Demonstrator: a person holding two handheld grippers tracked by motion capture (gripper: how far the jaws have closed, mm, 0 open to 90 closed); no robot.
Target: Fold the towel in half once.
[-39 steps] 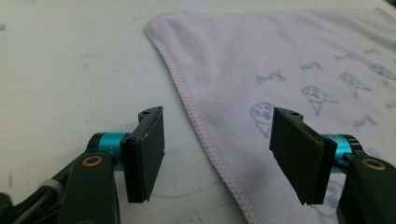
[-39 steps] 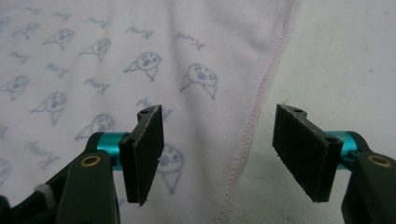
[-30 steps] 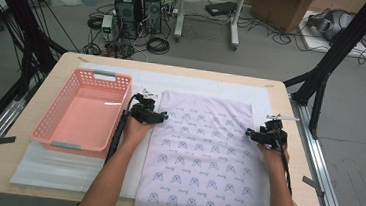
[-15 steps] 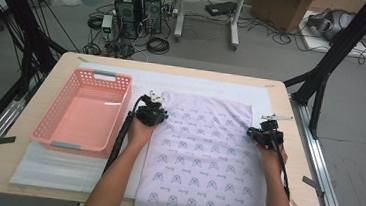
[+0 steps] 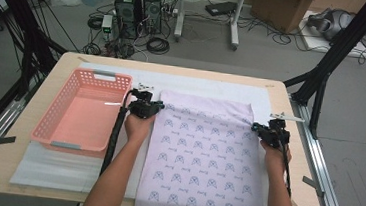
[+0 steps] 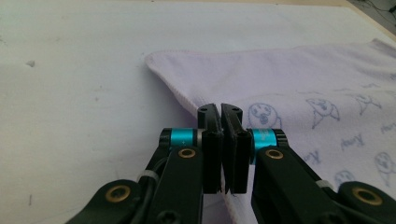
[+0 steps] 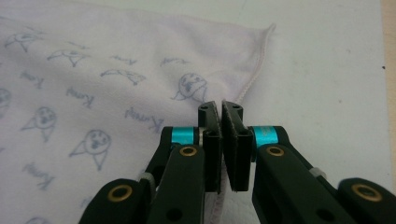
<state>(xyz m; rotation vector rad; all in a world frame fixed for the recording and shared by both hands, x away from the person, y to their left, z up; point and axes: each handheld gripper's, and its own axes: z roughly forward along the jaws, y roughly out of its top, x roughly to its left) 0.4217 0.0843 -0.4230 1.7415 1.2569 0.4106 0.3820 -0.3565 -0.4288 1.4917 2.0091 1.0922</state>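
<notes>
Left of my left tongs sat the pink basket, nothing in it. Those tongs had just clamped down on the near left edge of the printed towel, which lay flat between both tools. My right tongs had just pinched its right edge too. Grab step, I'd say; next probably needed an even lift to fold.

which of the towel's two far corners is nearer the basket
The far left corner, beside the left gripper. It lies next to the pink basket, while the far right corner sits across the towel by the right gripper.
</notes>
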